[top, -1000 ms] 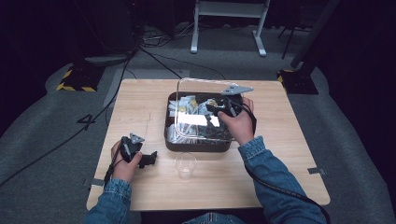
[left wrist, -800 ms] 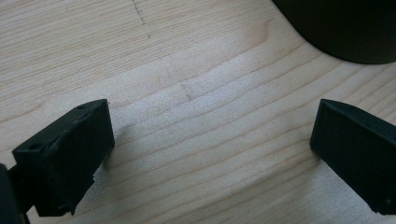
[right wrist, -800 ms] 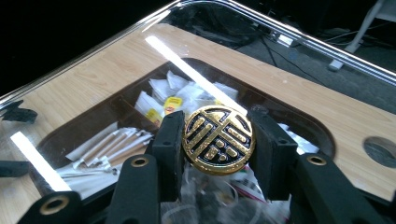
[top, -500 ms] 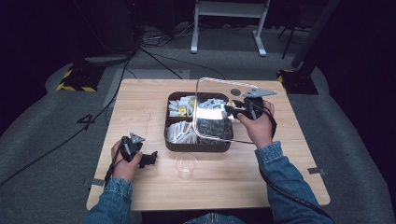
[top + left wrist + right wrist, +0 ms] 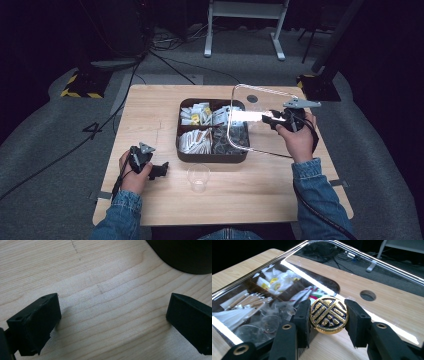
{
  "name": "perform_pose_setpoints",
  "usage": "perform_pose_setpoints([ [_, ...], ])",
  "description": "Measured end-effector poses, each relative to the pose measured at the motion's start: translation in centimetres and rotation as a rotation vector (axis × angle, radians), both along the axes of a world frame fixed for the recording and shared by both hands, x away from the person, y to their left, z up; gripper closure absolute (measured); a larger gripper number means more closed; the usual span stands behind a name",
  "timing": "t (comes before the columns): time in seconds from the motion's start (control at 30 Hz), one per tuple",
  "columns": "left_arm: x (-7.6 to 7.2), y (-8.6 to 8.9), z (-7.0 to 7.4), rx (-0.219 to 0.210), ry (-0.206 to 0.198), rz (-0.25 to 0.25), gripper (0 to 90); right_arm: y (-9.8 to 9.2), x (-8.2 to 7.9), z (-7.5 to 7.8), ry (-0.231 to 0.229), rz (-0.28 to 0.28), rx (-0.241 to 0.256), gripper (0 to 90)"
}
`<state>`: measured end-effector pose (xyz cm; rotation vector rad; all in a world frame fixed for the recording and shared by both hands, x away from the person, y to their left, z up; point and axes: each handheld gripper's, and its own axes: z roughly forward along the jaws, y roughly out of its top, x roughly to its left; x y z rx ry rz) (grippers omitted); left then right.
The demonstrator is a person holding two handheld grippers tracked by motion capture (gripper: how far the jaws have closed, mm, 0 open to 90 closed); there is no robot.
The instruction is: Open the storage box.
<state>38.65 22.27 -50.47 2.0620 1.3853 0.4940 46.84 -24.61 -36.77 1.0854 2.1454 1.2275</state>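
Looks to me like recording lab: dark surround, cables (image 5: 165,45) on grey carpet upper centre, hazard-taped stand base (image 5: 80,86) upper left.

Table (image 5: 150,115) — light wood, round hole (image 5: 252,99) near far edge; on it: dark compartment box (image 5: 212,156), clear plastic cup (image 5: 198,177).

From my remote station: the lid (image 5: 287,272) I hold is clear, glossy plastic with a bright chrome-like rim, throwing hard reflections. Its knob (image 5: 329,314) gleams gold metal over black enamel, clamped by matt black rubbery fingers (image 5: 303,317). The desk (image 5: 105,302) is pale, smooth-grained wood. The tray (image 5: 212,156) looks dark matt plastic, holding paper sachets (image 5: 196,114); a clear plastic cup (image 5: 198,176) stands nearby.
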Motion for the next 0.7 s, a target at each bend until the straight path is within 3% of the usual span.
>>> perform_pose_setpoints([
  [0.27,0.0,0.0,0.0,-0.003,0.000,0.002,0.1,-2.1,0.1,0.0,0.008,-0.034,-0.006,58.6],
  [0.37,0.0,0.0,0.0,-0.004,-0.001,0.002,0.1,-3.4,0.3,-0.2,0.023,-0.077,-0.003,58.7],
  [0.7,0.0,0.0,0.0,-0.004,-0.001,0.002,0.1,-5.7,1.1,-1.2,0.048,-0.147,0.008,58.6],
])
